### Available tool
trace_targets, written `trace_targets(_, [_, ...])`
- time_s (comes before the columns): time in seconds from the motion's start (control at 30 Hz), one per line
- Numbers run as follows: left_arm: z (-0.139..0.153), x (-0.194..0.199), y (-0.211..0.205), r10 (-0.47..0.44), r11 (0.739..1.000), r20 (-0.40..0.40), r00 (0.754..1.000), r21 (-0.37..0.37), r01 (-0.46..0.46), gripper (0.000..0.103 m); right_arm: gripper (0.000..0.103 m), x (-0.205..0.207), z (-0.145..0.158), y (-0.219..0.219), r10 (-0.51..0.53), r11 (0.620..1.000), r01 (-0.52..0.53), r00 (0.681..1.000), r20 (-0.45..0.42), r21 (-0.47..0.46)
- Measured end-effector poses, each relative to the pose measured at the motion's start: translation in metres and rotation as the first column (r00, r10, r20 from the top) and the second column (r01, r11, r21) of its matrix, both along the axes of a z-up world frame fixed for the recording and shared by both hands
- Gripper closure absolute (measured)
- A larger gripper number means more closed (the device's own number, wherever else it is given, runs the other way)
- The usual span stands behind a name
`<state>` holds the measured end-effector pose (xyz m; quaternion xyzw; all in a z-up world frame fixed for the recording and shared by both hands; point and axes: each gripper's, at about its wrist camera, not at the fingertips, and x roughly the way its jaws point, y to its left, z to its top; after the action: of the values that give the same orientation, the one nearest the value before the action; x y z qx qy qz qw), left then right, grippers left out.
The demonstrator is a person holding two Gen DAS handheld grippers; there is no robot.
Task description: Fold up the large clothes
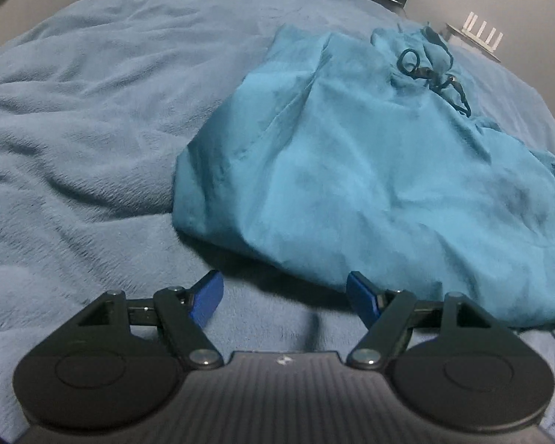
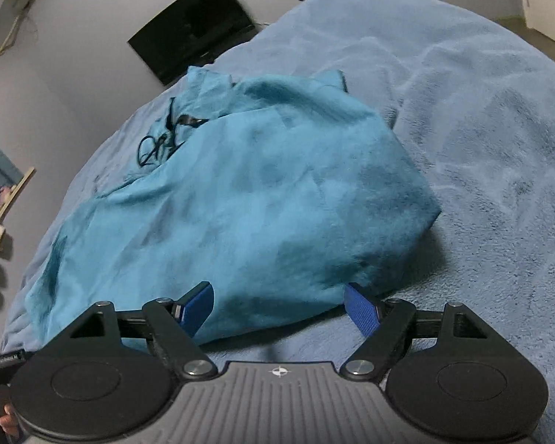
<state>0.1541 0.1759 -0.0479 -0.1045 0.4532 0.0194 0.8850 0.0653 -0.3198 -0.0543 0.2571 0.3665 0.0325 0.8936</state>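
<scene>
Across the blue blanket (image 1: 92, 111) that covers the bed lies the garment (image 1: 370, 170), a large teal piece already doubled over into a rough, lumpy rectangle, its black drawstring (image 1: 425, 70) tangled at the far end. It sits toward the far side of the bed, with plenty of bare blanket beside it, which I take to be room left for the folding. Both grippers hang low at the near hem. On the left gripper (image 1: 285, 296) the jaws stand wide and hold nothing; its right pad reaches the near edge of the cloth, while its left pad is over bare blanket, so it seems lined up on the near left corner. On the right gripper (image 2: 277, 303) the jaws are also wide and unloaded, and they straddle the near edge with cloth showing between the pads, though neither pad presses on it. Such placing, one tool at each near corner, suggests to me a lift of the hem to carry it over toward the drawstring end. Beyond the bed, a dark screen (image 2: 192, 33) hangs on the grey wall.
</scene>
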Motion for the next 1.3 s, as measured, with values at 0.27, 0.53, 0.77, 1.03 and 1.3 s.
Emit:
trace_targets(0.27, [-0.017, 0.028, -0.012, -0.034, 0.996, 0.02, 0.999, -0.082, 0.035, 0.031, 0.021, 0.023, -0.028, -0.016, -0.063, 0.987, 0.063, 0.998, -0.004, 0.146])
trace_targets(0.53, [-0.005, 0.021, 0.005, 0.014, 0.972, 0.133, 0.991, -0.236, 0.017, 0.031, 0.02, 0.024, -0.041, -0.028, -0.113, 0.962, 0.107, 0.993, 0.011, 0.251])
trace_targets(0.77, [-0.018, 0.053, 0.007, 0.063, 0.969, 0.11, 0.992, -0.244, -0.034, 0.031, 0.017, 0.046, -0.047, -0.033, -0.168, 0.947, 0.133, 0.981, 0.096, 0.294])
trace_targets(1.03, [-0.018, 0.021, 0.017, 0.094, 0.924, 0.047, 0.994, -0.377, -0.07, 0.031, 0.019, 0.038, -0.041, -0.034, -0.193, 0.942, 0.154, 0.976, 0.105, 0.298])
trace_targets(1.3, [-0.013, 0.034, 0.033, 0.284, 0.906, 0.078, 0.956, -0.347, -0.241, 0.009, 0.015, 0.048, -0.043, -0.027, -0.169, 0.956, 0.141, 0.982, 0.088, 0.258])
